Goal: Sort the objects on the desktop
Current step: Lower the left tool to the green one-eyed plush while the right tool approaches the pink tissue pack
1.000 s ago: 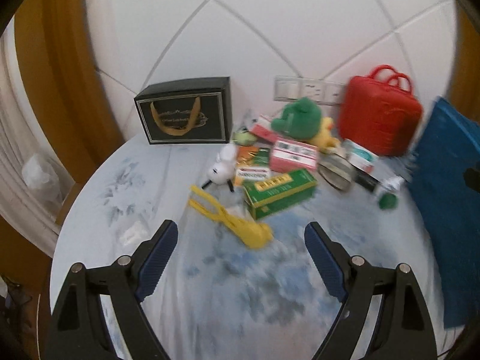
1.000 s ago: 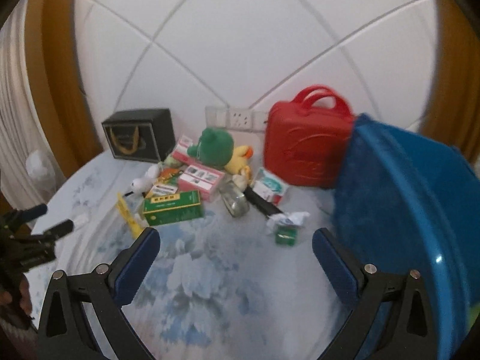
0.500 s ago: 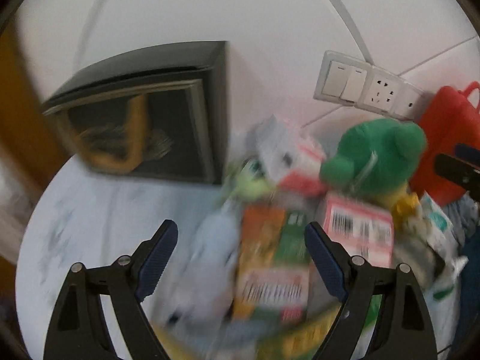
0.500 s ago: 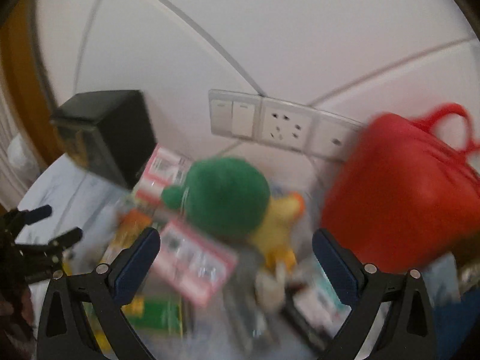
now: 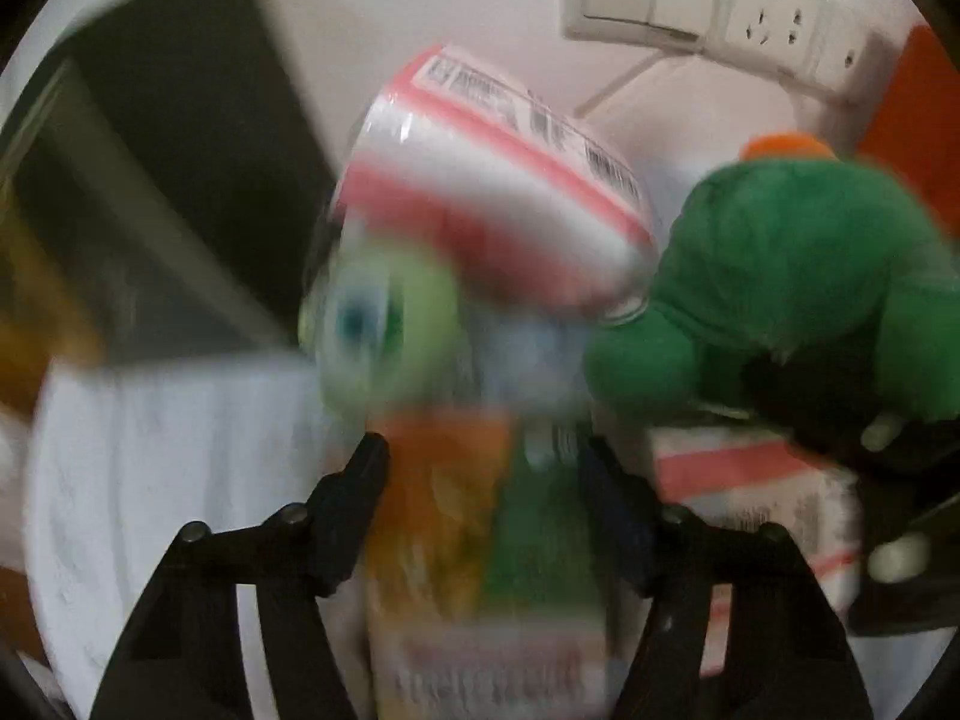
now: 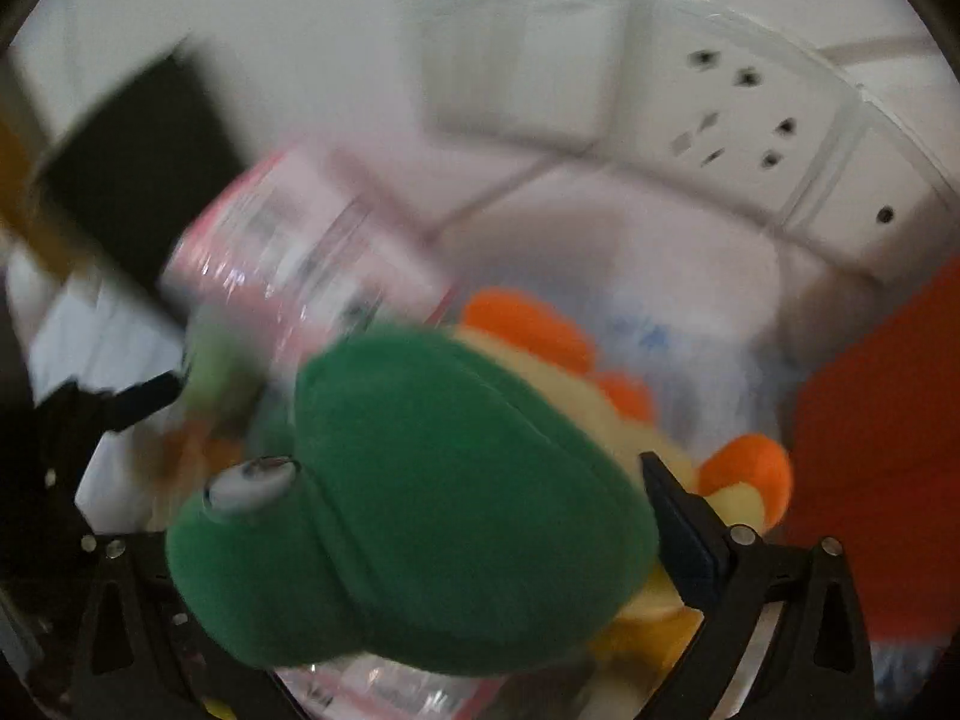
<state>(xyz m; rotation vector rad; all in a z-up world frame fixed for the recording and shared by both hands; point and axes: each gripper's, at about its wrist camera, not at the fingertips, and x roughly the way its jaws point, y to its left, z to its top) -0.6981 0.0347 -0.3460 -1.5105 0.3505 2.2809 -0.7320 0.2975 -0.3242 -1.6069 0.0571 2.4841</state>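
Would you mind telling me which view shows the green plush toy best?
The right wrist view: the green plush toy fills its centre, eye included. The left wrist view catches it only at the right edge, partly hidden.

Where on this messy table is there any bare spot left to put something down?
The open patch is the pale tablecloth left of the left gripper, in front of the black box. Everything right of that is crowded: the orange and green packet, the pink-striped boxes, the green plush toy and the red case.
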